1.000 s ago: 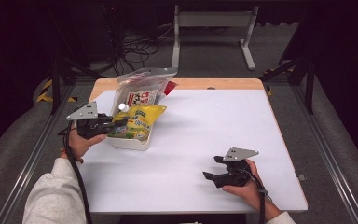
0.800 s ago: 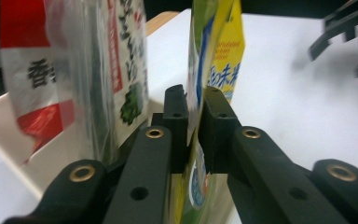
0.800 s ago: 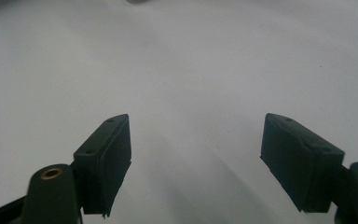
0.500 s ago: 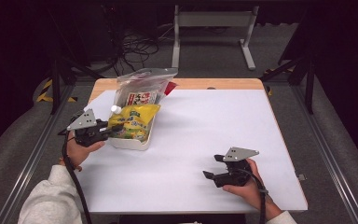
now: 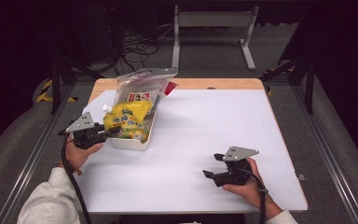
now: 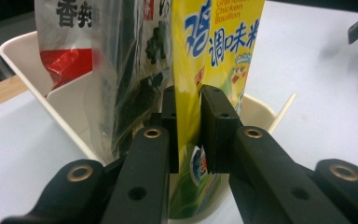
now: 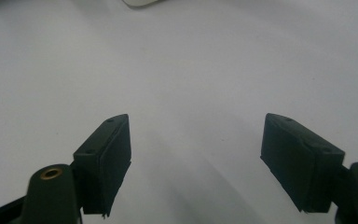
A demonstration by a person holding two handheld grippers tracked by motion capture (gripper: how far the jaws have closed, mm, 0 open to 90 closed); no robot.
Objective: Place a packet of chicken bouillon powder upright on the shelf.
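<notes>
White surface [image 5: 205, 140]: yellow pouch [image 6: 214, 56] is now being clamped and drawn from the tray [image 6: 23, 60] by the left gripper [image 6: 186, 135]; right gripper [image 7: 196, 158] is being held wide.

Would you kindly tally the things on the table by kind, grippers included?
Grippers: 2, left gripper, right gripper
White trays: 1, white tray
Yellow pouches: 1, yellow pouch
Clear bags: 1, clear bag
Total: 5
</notes>
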